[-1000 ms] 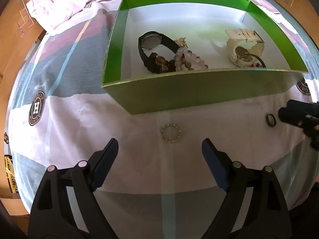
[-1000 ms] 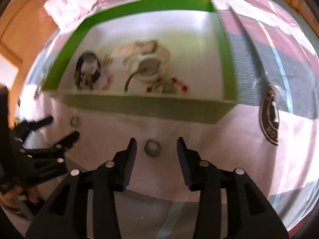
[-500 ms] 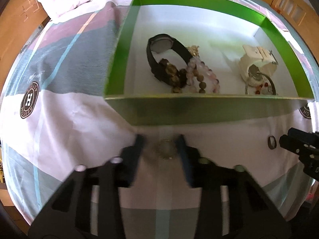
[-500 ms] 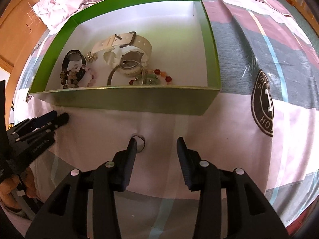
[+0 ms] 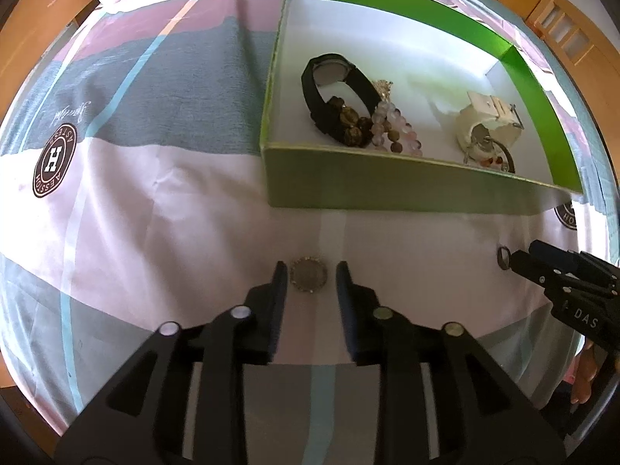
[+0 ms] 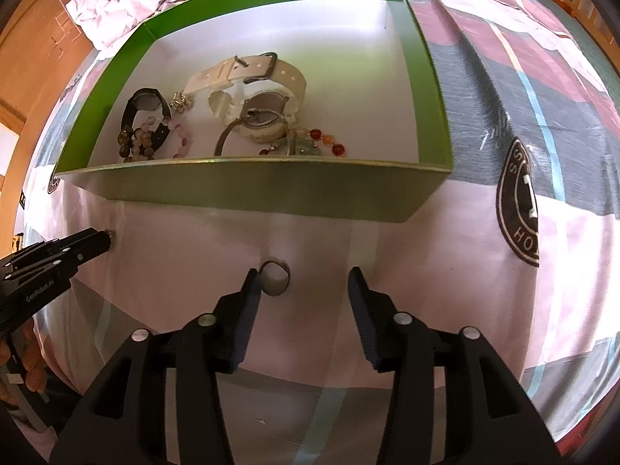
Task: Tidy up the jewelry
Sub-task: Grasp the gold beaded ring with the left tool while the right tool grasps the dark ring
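The left claw (image 5: 309,276) is narrowed around a sparkly beaded ring (image 5: 309,279) lying flat on the bedsheet (image 5: 174,232); each finger stands just beside the ring's rim, and whether they touch it cannot be told. The right claw (image 6: 302,281) is spread wide, with a plain dark ring (image 6: 275,272) lying just inside its left finger and open sheet between that ring and the right finger. Seen from the left wrist view, the dark ring (image 5: 503,257) lies off to the right, at the tip of the right claw (image 5: 521,259). Beyond both claws runs a strip of bare sheet, then the near wall of the green box (image 5: 387,190), standing across the way ahead. Past that wall, on the white floor of the box, a black watch (image 5: 333,89) with brown and pink bead bracelets (image 5: 387,131) lies toward the left, and a white watch (image 5: 484,124) toward the right, with open floor behind them up to the far wall. A rumpled white quilt (image 6: 128,4) lies farthest off.
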`<state>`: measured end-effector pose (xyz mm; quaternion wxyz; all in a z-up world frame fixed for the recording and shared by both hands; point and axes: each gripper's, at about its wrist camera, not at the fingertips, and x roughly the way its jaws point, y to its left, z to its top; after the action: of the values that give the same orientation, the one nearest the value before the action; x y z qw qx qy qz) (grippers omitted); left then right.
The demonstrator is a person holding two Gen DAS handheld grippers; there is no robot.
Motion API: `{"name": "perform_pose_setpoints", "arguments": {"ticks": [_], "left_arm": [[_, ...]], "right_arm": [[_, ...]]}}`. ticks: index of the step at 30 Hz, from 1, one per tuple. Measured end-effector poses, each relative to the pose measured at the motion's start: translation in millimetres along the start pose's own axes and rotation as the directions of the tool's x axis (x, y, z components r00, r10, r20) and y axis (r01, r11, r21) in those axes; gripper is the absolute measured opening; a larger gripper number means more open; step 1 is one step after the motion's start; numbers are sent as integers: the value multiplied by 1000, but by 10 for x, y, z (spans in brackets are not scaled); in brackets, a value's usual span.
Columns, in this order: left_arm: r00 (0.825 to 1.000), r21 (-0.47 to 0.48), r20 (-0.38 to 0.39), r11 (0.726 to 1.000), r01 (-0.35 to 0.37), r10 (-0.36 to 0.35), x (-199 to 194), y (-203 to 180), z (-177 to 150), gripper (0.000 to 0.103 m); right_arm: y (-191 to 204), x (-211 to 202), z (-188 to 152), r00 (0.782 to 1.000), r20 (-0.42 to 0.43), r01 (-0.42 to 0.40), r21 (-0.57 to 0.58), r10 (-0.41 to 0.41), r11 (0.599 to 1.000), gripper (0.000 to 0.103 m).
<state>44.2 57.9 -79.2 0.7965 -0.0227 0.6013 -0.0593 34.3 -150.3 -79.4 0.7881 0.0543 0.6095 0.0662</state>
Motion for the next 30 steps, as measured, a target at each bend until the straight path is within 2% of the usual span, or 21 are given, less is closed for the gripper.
{"name": "perform_pose_setpoints", "arguments": {"ticks": [3, 12, 15, 17, 19, 27, 30], "left_arm": [[1000, 3, -1, 1000, -16, 16, 18, -7, -4, 37], [998, 43, 8, 997, -68, 68, 87, -81, -12, 37], [997, 50, 15, 996, -79, 78, 85, -101, -21, 35], [995, 51, 23, 994, -98, 97, 63, -92, -43, 28], [995, 54, 26, 993, -101, 99, 96, -160, -6, 22], [994, 57, 38, 993, -107, 105, 92, -209, 32, 21], [990, 45, 83, 992, -114, 110, -21, -196, 13, 21]], "right_arm": [[56, -5, -2, 1000, 15, 9, -27, -9, 1000, 48], [347, 101, -93, 992, 46, 123, -168, -117, 978, 47], [378, 107, -111, 992, 49, 123, -184, -116, 975, 38], [417, 98, -116, 992, 55, 124, -206, -115, 971, 26], [444, 89, -121, 993, 55, 119, -220, -109, 968, 21], [475, 68, -143, 992, 61, 125, -229, -114, 965, 21], [473, 22, -121, 993, 70, 110, -220, -97, 969, 21]]}}
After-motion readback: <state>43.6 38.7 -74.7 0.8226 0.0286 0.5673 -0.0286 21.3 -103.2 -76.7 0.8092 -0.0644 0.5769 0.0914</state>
